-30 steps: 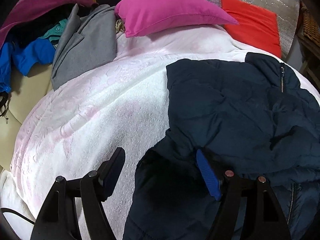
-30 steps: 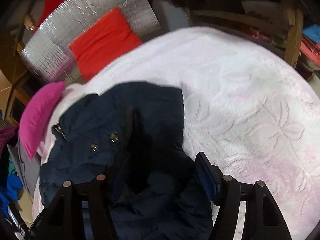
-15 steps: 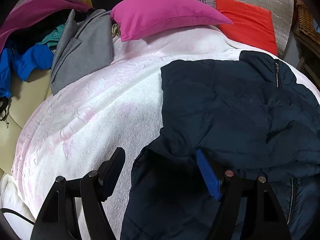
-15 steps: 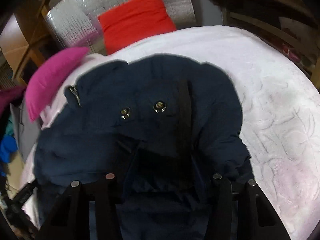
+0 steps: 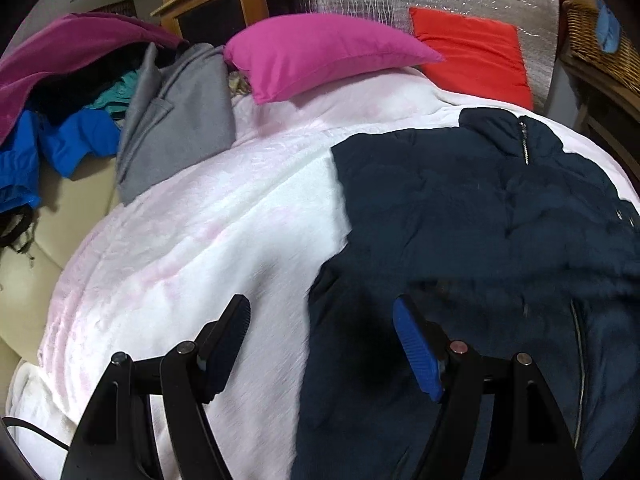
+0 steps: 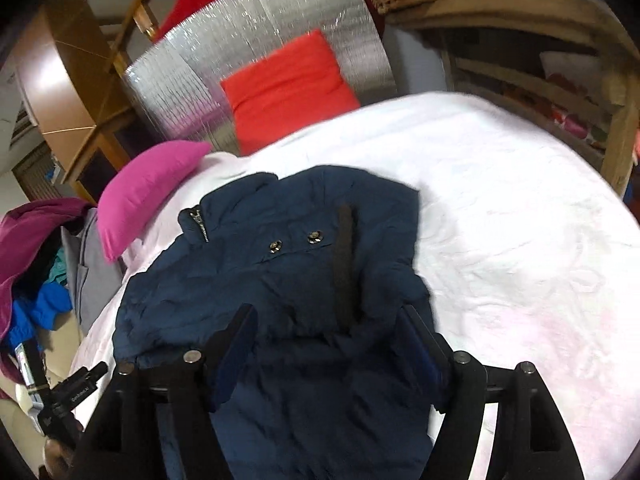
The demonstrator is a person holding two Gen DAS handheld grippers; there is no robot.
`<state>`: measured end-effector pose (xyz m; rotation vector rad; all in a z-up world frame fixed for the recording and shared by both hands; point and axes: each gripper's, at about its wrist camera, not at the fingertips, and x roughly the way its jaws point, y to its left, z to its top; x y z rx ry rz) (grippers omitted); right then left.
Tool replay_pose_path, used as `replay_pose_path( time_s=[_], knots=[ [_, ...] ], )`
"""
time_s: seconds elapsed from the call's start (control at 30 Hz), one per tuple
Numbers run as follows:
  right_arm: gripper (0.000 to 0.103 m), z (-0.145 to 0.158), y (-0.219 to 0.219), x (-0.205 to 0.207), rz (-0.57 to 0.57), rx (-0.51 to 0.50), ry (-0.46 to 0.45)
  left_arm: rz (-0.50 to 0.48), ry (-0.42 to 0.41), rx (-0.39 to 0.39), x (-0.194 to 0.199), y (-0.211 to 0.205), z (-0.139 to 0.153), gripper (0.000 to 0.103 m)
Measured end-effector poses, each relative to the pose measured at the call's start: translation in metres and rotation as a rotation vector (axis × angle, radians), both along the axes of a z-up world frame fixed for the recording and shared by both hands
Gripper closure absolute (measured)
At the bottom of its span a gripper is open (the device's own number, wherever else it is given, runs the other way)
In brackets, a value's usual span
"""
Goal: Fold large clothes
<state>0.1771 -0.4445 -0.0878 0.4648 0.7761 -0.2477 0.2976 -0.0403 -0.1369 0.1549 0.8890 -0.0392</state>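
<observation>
Navy quilted jacket lies rumpled on fluffy white blanket.

Navy jacket: quilted matt cloth, metal snaps. Bed cover: plush, embossed white-pink fleece. Panel, upper centre: crinkled shiny foil. Basket, upper right: woven wicker.

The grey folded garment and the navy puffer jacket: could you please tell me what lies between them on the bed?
Only bare white-and-pink blanket separates the grey folded garment from the navy puffer jacket, shown best in the left wrist view.
</observation>
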Motion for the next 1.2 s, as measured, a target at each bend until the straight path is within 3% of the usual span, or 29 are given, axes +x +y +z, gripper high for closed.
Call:
replay_pose_path(
  time_s=[0.17,0.37,0.6,0.77,1.2],
  knots=[
    [0.027,0.004,-0.006,-0.054,-0.004,0.017,-0.004,0.041,0.038,-0.041,-0.044,0.035,-0.005,0.027],
    [0.026,-0.004,-0.002,-0.114,0.048,0.092,0.052,0.056,0.154,-0.188,-0.093,0.069,-0.015,0.027],
    [0.026,-0.037,0.008,-0.165,0.156,0.182,0.199,0.025,0.253,-0.210,-0.122,0.086,-0.026,0.027],
    [0.026,-0.060,0.016,-0.179,0.169,0.166,0.300,0.002,0.276,-0.202,-0.129,0.085,-0.024,0.027],
    [0.026,-0.076,0.013,-0.181,0.169,0.155,0.339,-0.010,0.308,-0.120,-0.157,0.077,-0.030,0.027]
  ],
)
